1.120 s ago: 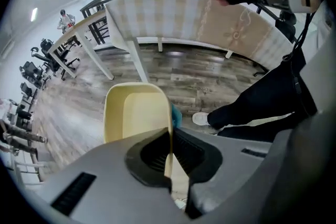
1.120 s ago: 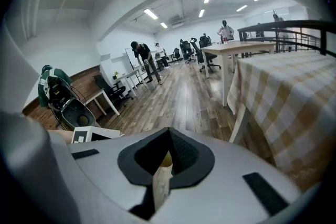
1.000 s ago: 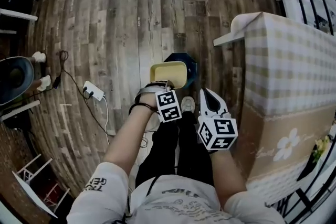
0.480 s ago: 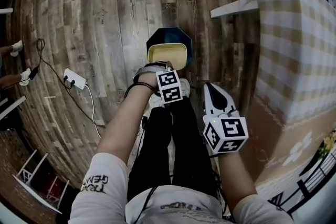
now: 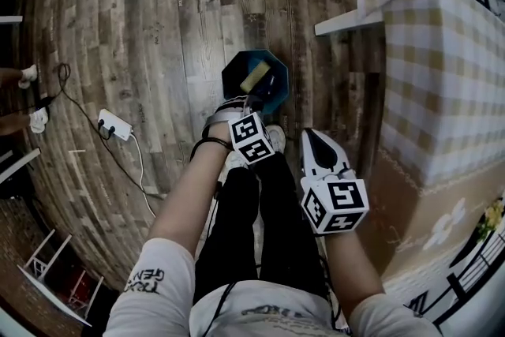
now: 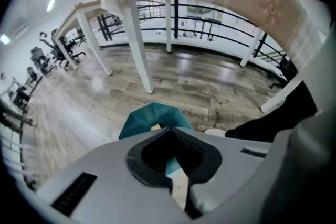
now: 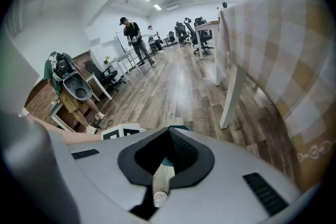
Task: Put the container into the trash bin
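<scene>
The teal eight-sided trash bin (image 5: pixel 237 73) stands on the wooden floor just ahead of my feet. The pale yellow container (image 5: pixel 256 78) sits tilted on edge inside its mouth. My left gripper (image 5: pixel 256 97) reaches down over the bin's near rim, shut on the container's edge. In the left gripper view the bin (image 6: pixel 142 118) shows past the left gripper (image 6: pixel 167 129), and a cream strip lies in the slit between the jaws. My right gripper (image 5: pixel 309 135) hangs shut and empty to the right of the bin. The right gripper view shows only floor through the right gripper (image 7: pixel 169 130).
A table with a checked cloth (image 5: pixel 442 75) stands close on the right, its white leg (image 7: pixel 231 97) near the bin. A power strip (image 5: pixel 114 125) with cables lies on the floor at left. My legs (image 5: pixel 260 225) and a shoe (image 5: pixel 276 140) are below. A person (image 7: pixel 134 39) stands far off.
The container was held level above the bin; now it is tipped on edge down inside it. Both grippers have sunk lower, the left one to the bin's rim.
</scene>
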The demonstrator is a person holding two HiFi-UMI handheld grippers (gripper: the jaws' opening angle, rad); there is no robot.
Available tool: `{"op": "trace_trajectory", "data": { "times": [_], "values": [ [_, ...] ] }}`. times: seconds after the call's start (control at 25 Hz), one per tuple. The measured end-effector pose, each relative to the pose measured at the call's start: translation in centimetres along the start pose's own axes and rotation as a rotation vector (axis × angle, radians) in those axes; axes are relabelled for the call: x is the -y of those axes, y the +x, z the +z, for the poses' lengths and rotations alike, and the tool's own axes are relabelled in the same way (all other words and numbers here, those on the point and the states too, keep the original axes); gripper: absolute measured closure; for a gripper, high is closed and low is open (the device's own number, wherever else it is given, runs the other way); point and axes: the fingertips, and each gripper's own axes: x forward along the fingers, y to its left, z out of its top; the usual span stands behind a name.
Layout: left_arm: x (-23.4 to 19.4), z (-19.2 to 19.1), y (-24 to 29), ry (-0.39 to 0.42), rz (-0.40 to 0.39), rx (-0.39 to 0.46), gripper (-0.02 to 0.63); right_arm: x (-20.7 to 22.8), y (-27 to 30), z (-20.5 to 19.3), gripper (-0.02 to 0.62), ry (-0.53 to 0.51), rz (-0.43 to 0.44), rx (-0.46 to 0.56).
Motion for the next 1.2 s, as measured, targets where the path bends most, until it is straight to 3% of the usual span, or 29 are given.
{"op": "trace_trajectory", "data": {
  "times": [0.32,0.44,0.52,0.68,1.04,1.2],
  "values": [
    [-4.1,1.8,-9.9,-0.604,0.104,0.341,0.601,-2.3,-1.4,2.1,0.594,-0.021,-0.004,0.042],
    [-5.3,2.6,-16.4,-0.775,0.195,0.456,0.602,-4.0,-2.4,3.8,0.594,-0.032,-0.002,0.080],
    [-5.4,3.0,-20.8,-0.845,0.261,0.503,0.601,-5.5,-3.2,5.3,0.594,-0.032,0.007,0.114],
    [-4.3,4.3,-28.9,-0.901,0.313,0.555,0.601,-9.0,-5.9,8.7,0.594,-0.038,0.041,0.177],
    [-5.9,8.0,-46.1,-0.848,0.464,0.666,0.601,-16.0,-14.5,17.6,0.594,-0.092,0.145,0.319],
    [-5.3,10.5,-52.1,-0.806,0.486,0.706,0.601,-18.5,-19.9,21.3,0.594,-0.110,0.183,0.376]
  ]
}}
